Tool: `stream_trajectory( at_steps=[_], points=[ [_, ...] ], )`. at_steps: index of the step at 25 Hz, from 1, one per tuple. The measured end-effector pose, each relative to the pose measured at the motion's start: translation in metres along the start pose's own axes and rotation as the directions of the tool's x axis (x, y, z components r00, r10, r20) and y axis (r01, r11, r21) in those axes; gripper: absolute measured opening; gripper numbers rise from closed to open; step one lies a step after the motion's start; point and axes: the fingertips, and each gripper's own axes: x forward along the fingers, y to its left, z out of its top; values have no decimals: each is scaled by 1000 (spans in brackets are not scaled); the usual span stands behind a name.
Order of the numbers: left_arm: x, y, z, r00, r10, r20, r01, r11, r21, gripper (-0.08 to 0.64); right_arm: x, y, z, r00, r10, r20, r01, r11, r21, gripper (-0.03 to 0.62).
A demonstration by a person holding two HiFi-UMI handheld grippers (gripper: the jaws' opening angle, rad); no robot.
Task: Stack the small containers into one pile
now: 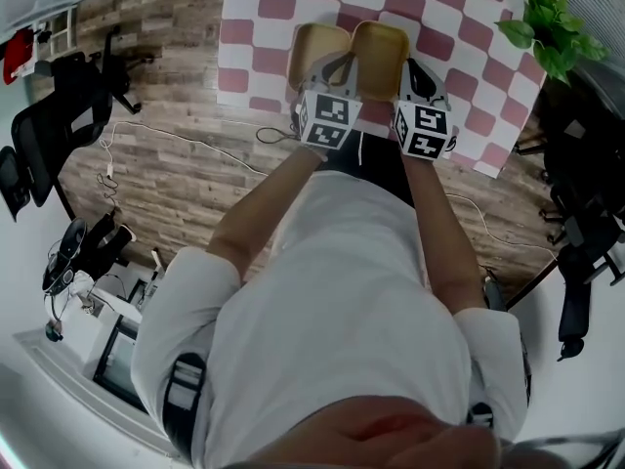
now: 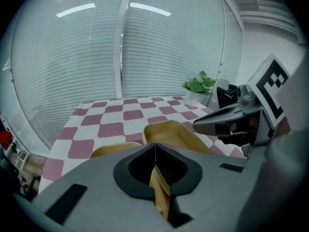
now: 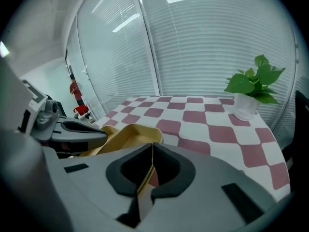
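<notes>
Each tray's rim is being pinched: left tray (image 1: pixel 317 52) by the left gripper (image 2: pixel 155 175), right tray (image 1: pixel 382 55) by the right gripper (image 3: pixel 148 175); corners should be matched level before nesting.

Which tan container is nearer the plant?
The right-hand container, pinched by the right gripper, is nearer the plant; the left gripper holds the other container.

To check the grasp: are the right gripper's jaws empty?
No, the right gripper holds the rim of a tan container between its jaws.

wood-plank floor (image 1: pixel 176 179), blinds (image 2: pixel 145 52), potted plant (image 3: pixel 253 88)
</notes>
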Motion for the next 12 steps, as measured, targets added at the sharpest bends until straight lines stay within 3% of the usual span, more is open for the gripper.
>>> stream_trajectory(
  at_steps=[9,12],
  points=[
    [15,0,-13,1000,9,-12,-8,999,41,34,12,1,-18,1000,14,6,-13,998,-62,34],
    [10,1,-9,1000,8,-5,-8,1000,12,34,9,0,-14,999,32,8,-32,998,-47,34]
  ],
)
